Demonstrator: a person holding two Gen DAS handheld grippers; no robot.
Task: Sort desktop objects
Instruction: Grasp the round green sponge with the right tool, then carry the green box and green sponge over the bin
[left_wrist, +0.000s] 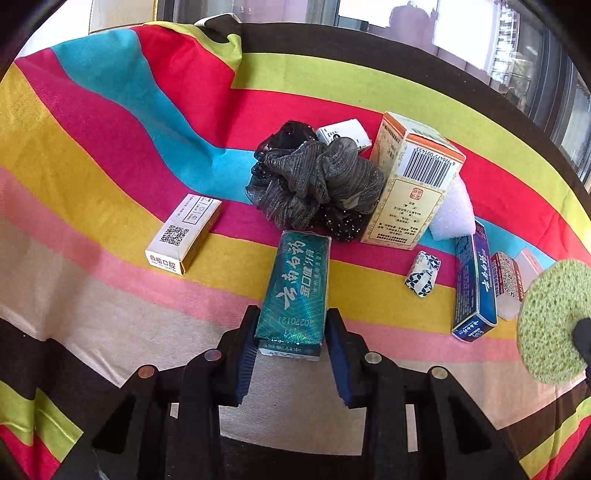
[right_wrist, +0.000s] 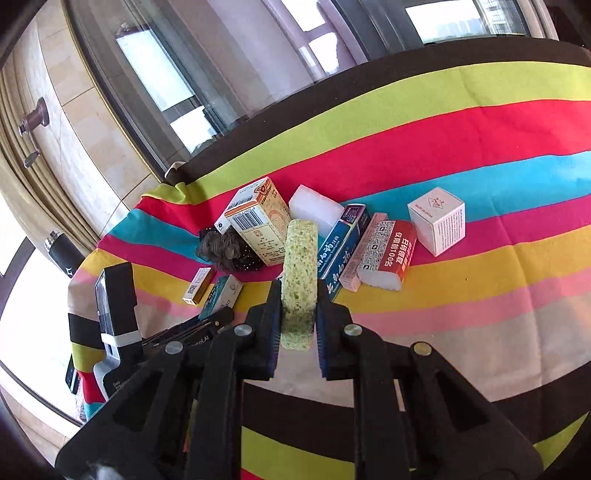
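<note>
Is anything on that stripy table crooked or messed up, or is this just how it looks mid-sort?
Mostly ordinary clutter. One oddity: the tall yellow box stands tilted, leaning among the dark scrunchies and white foam block. The left claw grips a green toothpaste box; the right claw grips a green sponge.

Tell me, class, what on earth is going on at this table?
A person is sorting small items on a striped tablecloth with two hand-held tools. The left claw is shut on a green toothpaste box. The right claw is shut on a green sponge, held on edge. The rest sit in a loose cluster: a dark scrunchie, a tall yellow carton, a blue toothpaste box and a white cube box.
</note>
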